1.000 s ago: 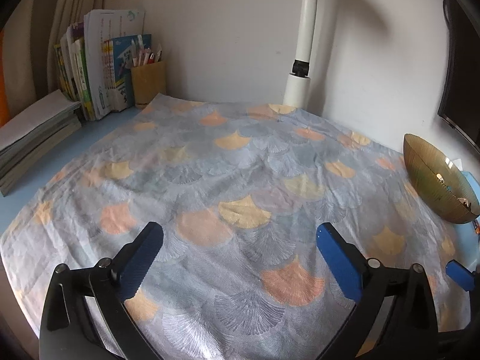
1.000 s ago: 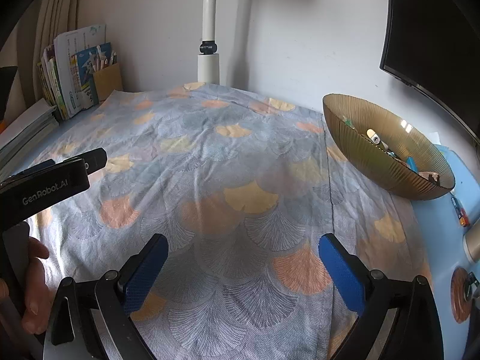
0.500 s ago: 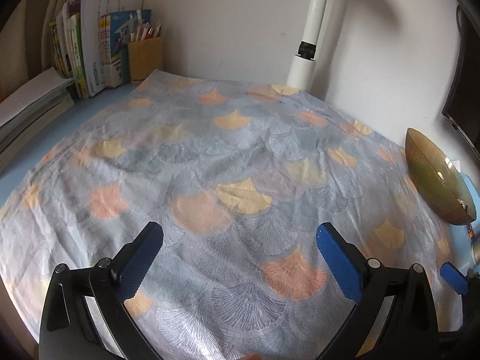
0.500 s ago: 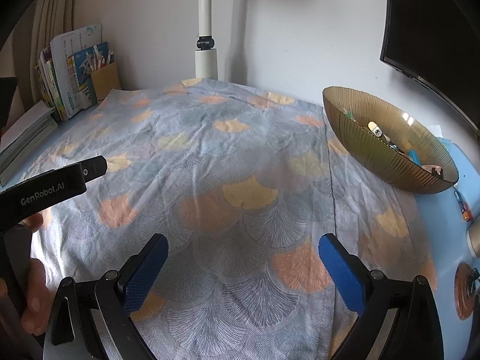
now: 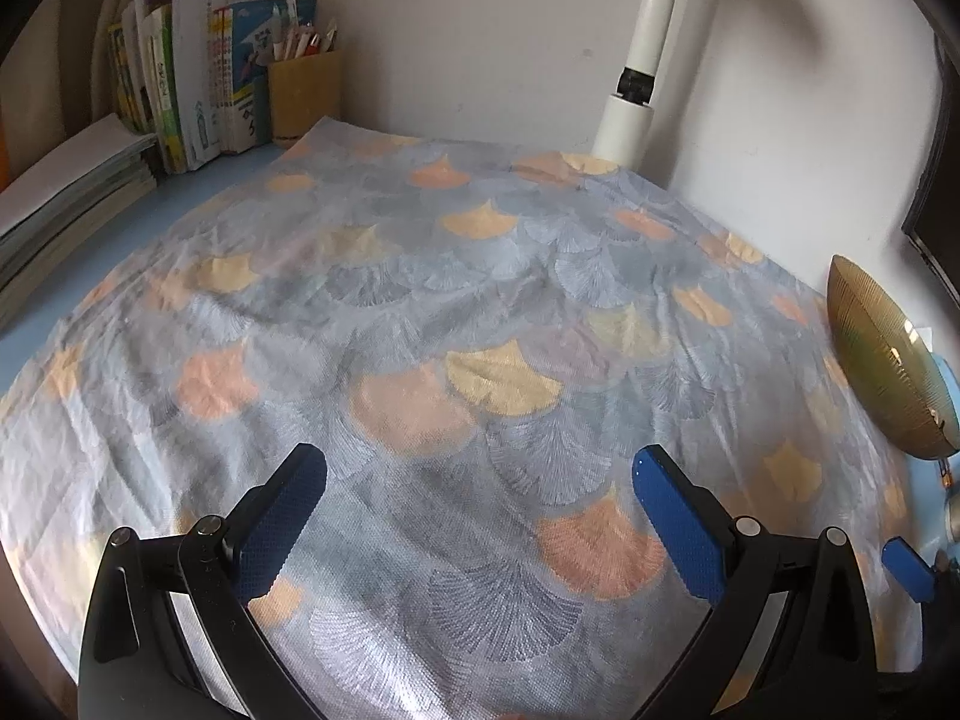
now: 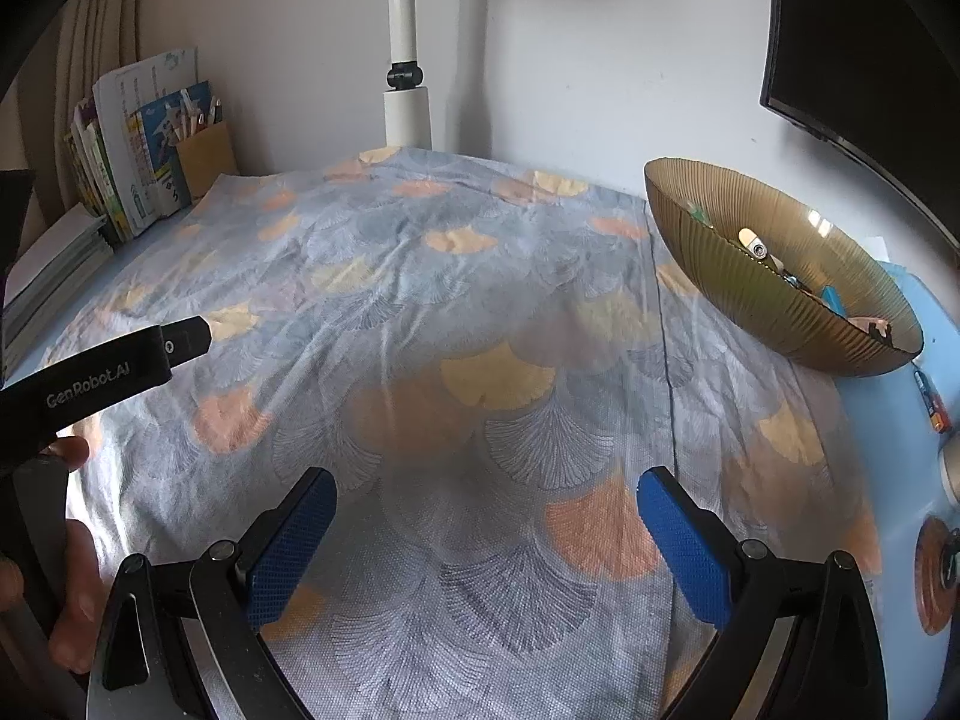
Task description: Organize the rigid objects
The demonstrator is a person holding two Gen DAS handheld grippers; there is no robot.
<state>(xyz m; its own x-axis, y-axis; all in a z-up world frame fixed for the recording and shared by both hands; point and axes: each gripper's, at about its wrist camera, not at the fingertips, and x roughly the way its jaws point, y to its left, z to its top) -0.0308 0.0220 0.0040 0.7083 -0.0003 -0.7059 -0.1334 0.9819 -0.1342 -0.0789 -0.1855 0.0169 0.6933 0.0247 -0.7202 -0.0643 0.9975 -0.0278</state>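
An amber ribbed glass bowl (image 6: 774,294) stands at the right of the desk and holds several small items, among them a white tube-like piece (image 6: 755,243) and a blue piece (image 6: 833,297). The bowl also shows at the right edge of the left wrist view (image 5: 882,360). My left gripper (image 5: 477,474) is open and empty above the patterned cloth (image 5: 456,312). My right gripper (image 6: 486,501) is open and empty above the same cloth (image 6: 456,324). The left gripper's black body (image 6: 102,372) shows at the left of the right wrist view.
Upright books (image 5: 198,66) and a pen holder (image 5: 303,93) stand at the back left, with a flat stack of books (image 5: 66,180) beside them. A white pole (image 6: 408,48) rises at the back wall. A dark monitor (image 6: 870,42) hangs at right. Small items (image 6: 930,402) lie right of the bowl.
Both grippers have moved slightly forward and left over the cloth. Both stay open and empty.
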